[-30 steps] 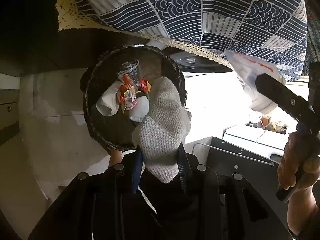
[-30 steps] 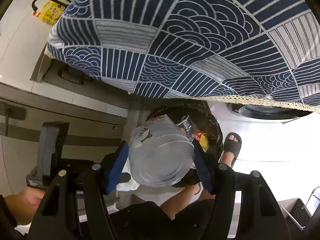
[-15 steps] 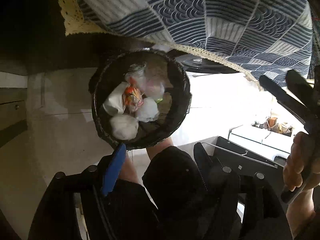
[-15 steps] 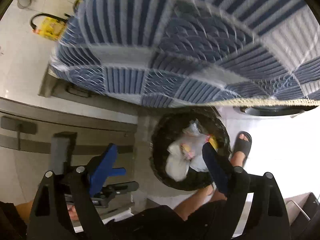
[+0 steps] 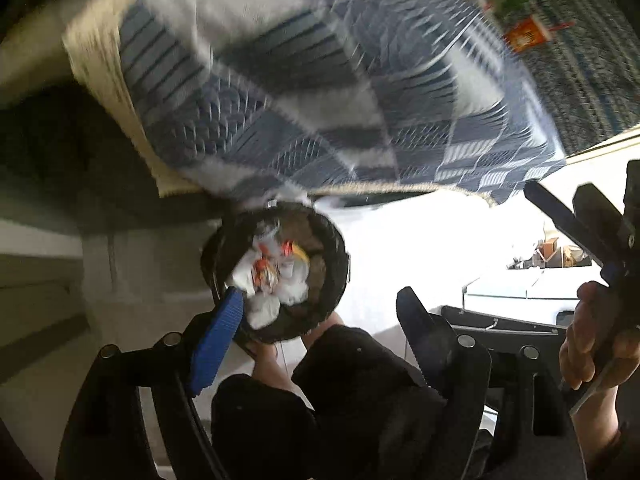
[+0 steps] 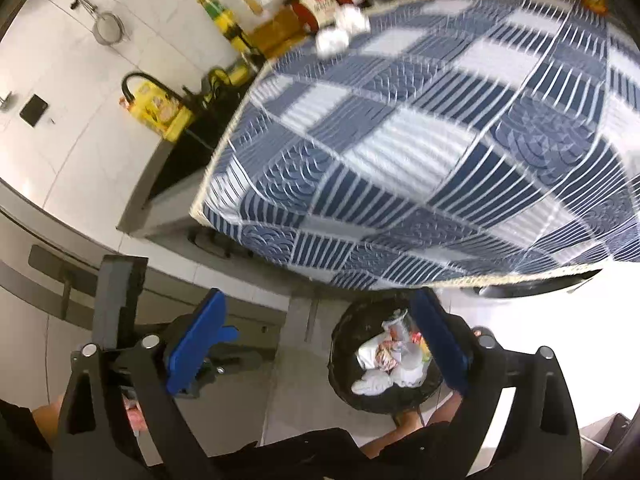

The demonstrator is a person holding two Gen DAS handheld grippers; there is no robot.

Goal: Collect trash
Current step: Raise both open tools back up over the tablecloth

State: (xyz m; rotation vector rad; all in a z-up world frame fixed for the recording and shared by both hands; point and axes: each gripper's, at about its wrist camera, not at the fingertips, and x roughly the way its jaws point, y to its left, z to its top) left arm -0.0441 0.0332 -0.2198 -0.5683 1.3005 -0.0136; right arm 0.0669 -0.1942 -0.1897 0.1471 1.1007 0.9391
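Observation:
A round black trash bin (image 5: 332, 256) stands on the floor below the table edge, with white crumpled paper and orange wrappers (image 5: 276, 276) inside. The same trash bin (image 6: 344, 376) shows in the right wrist view, low and right of centre. My left gripper (image 5: 316, 320) hangs well above the bin, jaws opening, nothing between them. My right gripper (image 6: 320, 340) is also high above the bin, jaws opening wide and empty. Two crumpled white paper balls (image 6: 340, 34) lie on the blue patterned tablecloth (image 6: 440, 140) near its far edge.
The table with the blue and white cloth (image 5: 320, 80) overhangs the bin. Bottles and boxes (image 6: 280, 28) line the wall behind the table. A yellow package (image 6: 160, 110) sits on a dark counter at left. The person's legs and a foot are beside the bin.
Both grippers let go of their loads, a white cloth wad and a clear plastic container, which dropped into the bin. Both then rose away from it with jaws spreading.

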